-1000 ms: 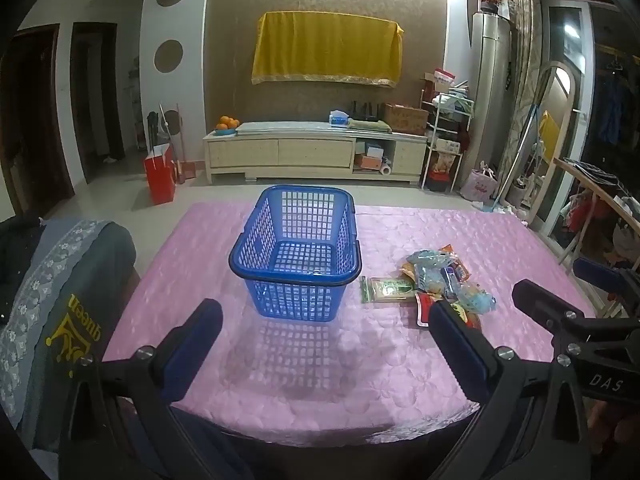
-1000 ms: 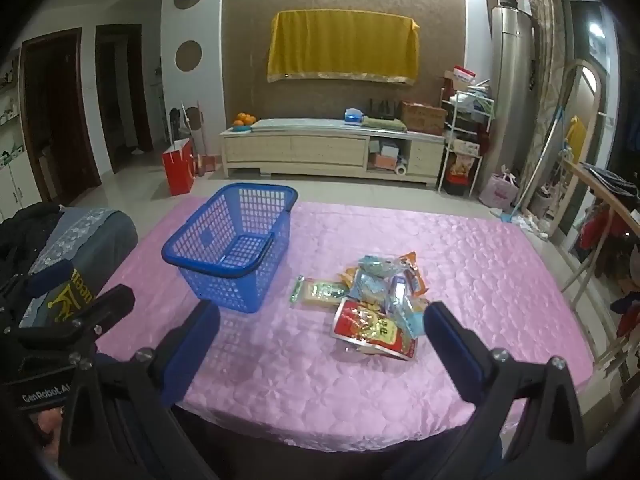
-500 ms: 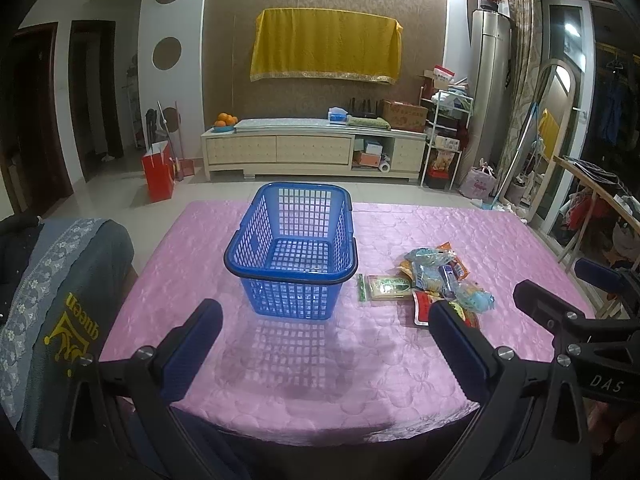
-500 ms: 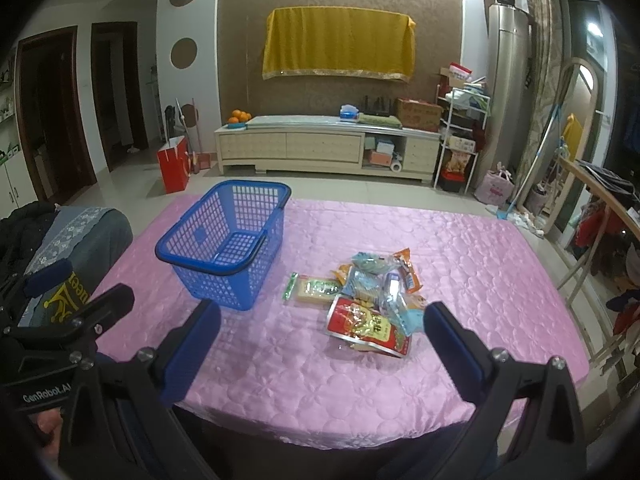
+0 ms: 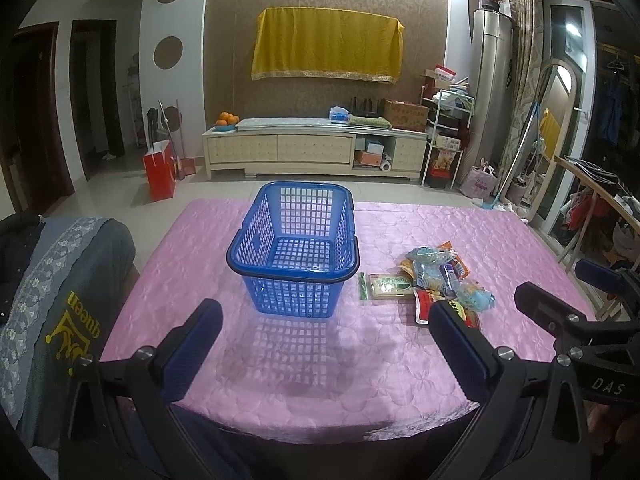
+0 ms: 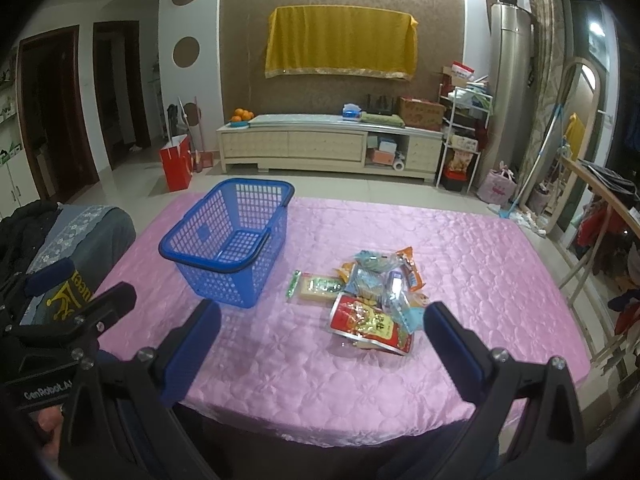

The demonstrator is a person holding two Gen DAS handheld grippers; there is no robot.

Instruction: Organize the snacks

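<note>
Pink quilted cloth covers the desk (image 5: pixel 400 380), with a cream TV cabinet (image 6: pixel 332 148) and a yellow drape (image 6: pixel 342 46) on the far wall. Blue mesh basket (image 5: pixel 294 250) stands empty at centre-left. Just beside it to the right lies the heap of snack packets (image 6: pixel 372 292), a red pouch (image 6: pixel 370 322) nearest the viewer. Left tool (image 5: pixel 324 340) and right tool (image 6: pixel 320 340) hover over the near edge, both spread wide, grasping nothing.
</note>
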